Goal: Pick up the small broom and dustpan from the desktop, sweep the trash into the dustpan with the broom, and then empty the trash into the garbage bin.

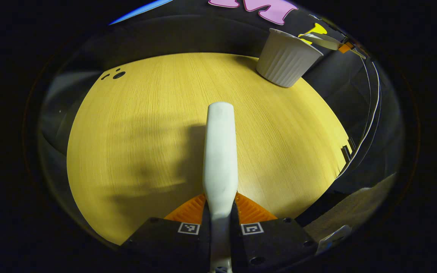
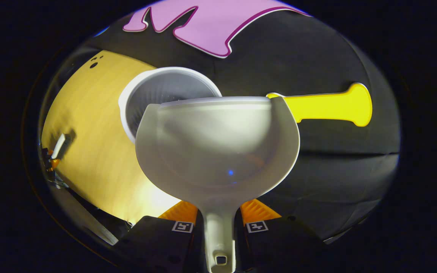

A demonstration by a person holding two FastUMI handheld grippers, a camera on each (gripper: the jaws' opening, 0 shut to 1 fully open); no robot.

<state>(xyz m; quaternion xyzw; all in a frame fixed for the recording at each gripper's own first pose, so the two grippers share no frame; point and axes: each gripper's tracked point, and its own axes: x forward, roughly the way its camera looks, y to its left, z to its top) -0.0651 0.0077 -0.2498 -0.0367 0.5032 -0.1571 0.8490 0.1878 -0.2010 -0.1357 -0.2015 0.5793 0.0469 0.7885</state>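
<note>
- While held over the garbage bin point(image 2: 165, 94), a ribbed white tub on the wooden desktop point(image 1: 146, 132), the dustpan point(image 2: 218, 144) looks light, stiff, smooth plastic; the right gripper point(image 2: 218, 223) pinches its narrow handle.
- Left gripper point(image 1: 220, 212) clamps the broom point(image 1: 220, 151), likely light and rigid.

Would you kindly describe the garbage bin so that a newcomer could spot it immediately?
Start from the yellow wooden desktop and follow it to the far edge by the black cloth wall. There stands the garbage bin, a white ribbed, open-topped tub that widens upward, the one container standing on the wood.
</note>
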